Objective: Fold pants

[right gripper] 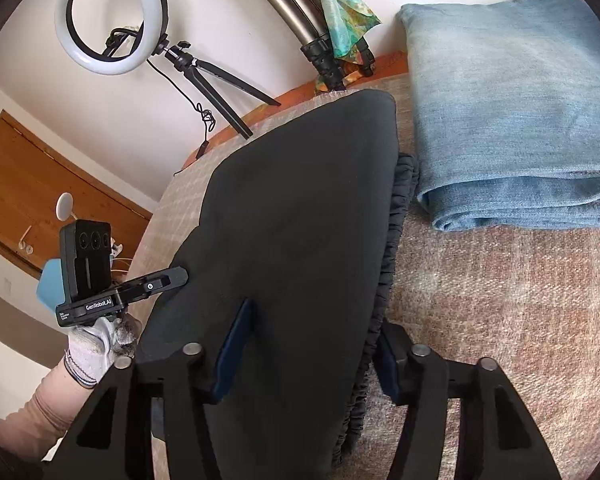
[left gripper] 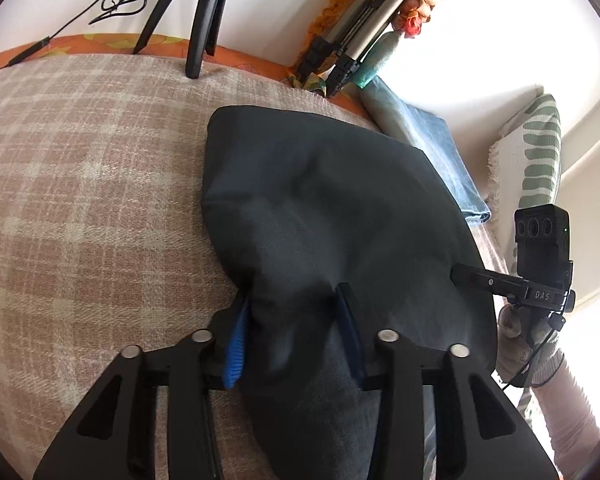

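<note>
Plaid bedcover (left gripper: 80, 168): pants (left gripper: 320, 208) between both grippers' fingers (left gripper: 236, 340).

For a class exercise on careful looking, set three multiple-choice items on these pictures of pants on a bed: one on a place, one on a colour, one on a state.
1. Where do the folded light-blue jeans lie?
A. beside the dark grey pants
B. on top of them
C. on the floor

2. What colour is the checked bed cover?
A. green
B. beige and cream
C. black

3. How is the left gripper?
A. open above bare cover
B. out of view
C. closed on dark fabric

Answers: 1 A, the jeans rest alongside the elastic waistband; 2 B, pale checks show; 3 C, cloth bunches between its fingers.
</note>
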`<state>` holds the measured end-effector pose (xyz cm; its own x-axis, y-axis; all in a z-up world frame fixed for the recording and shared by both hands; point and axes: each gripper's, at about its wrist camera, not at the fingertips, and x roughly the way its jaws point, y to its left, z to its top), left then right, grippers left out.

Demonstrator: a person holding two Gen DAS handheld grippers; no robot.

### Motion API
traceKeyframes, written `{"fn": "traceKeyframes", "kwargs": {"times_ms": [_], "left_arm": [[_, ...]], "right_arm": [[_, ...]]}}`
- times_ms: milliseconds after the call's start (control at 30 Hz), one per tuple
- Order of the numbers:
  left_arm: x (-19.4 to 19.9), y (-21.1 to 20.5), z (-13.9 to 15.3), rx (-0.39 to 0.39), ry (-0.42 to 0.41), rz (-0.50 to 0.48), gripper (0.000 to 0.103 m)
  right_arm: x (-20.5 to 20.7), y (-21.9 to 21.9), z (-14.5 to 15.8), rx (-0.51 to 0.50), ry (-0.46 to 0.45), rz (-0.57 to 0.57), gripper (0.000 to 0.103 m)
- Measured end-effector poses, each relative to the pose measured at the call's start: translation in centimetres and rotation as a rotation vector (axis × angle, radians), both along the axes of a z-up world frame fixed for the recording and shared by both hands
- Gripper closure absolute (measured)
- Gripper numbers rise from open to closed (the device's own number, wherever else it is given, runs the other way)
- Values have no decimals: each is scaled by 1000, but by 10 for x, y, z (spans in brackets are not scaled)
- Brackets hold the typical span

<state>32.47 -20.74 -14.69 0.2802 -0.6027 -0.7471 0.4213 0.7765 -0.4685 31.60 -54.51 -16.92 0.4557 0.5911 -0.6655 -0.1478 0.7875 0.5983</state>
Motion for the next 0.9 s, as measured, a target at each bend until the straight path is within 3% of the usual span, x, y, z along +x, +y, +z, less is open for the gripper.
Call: {"fn": "traceKeyframes", "kwargs": {"times_ms": [133,233,267,367,467,633,900], "left_arm": [[-2,-5,0,19,-21,-6,82],[-2,-7,0,35,-37,-6,85],[-3,-8,0,39,-43,-4,86],[-4,-13,3,61,-72,2,90],[-9,-14,11,81,-119,2,92],[-20,-18,28,105,-202,-5,93],[-40,-22,61,132,-329,-40,98]], "right_arm": [[1,-2,-1,-8,-7,16,55],[4,-2,-4,55,2,-2,37],[4,4,-3,26,-5,-7,37],[1,20,3,-71,-32,6,57],[-6,19,17,-94,-59,-17,79],[-19,35,34,-210,-96,-29,82],[-30,44,57,-267,-120,-40,83]]}}
